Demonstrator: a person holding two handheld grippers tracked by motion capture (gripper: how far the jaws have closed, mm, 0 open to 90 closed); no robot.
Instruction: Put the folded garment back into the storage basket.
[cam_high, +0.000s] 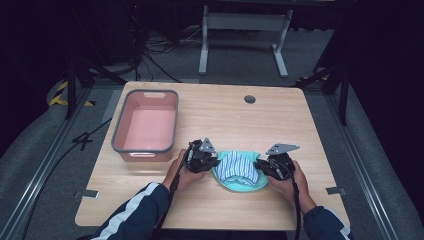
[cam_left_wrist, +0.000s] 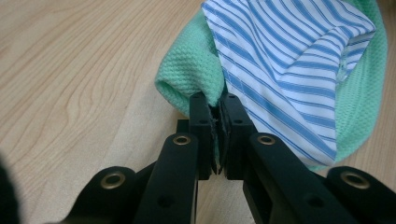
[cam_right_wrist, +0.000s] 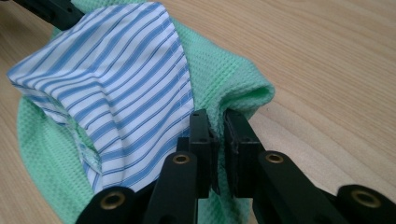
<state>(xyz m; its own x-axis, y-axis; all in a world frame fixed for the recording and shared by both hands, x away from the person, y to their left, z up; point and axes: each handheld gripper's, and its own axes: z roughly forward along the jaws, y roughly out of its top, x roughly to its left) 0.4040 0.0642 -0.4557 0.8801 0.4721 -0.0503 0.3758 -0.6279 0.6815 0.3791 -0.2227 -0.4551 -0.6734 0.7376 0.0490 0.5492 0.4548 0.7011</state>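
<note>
I am gripping the green cloth (cam_high: 239, 183) at both ends now, so the grasp part of the work looks done to me. The left gripper (cam_high: 209, 162) is pinching the cloth's left edge: in the left gripper view its jaws are pressed nearly together with a fold of green knit (cam_left_wrist: 196, 77) caught between the pads. The right gripper (cam_high: 265, 165) is doing the same on the opposite edge; in the right gripper view a ridge of the green fabric (cam_right_wrist: 238, 88) is running down into the narrow gap between its jaws.

The cloth is lying on the wooden table (cam_high: 225, 115), to the right of the pink bin (cam_high: 146, 125) and nearer to me than it, well apart from its wall. A blue-and-white striped piece (cam_high: 239, 167) is sitting on top of the green cloth, bunched toward the middle, between my two grippers. I cannot tell whether the striped piece is sewn to the green one or merely resting on it.

The bin is standing empty, its open top facing up. I am judging that what remains is the bulk of the job: lifting the bundle off the table without letting the striped piece slide away, carrying it left toward the bin, and letting go over the opening. Nothing is raised yet; the cloth is resting flat on the wood.
</note>
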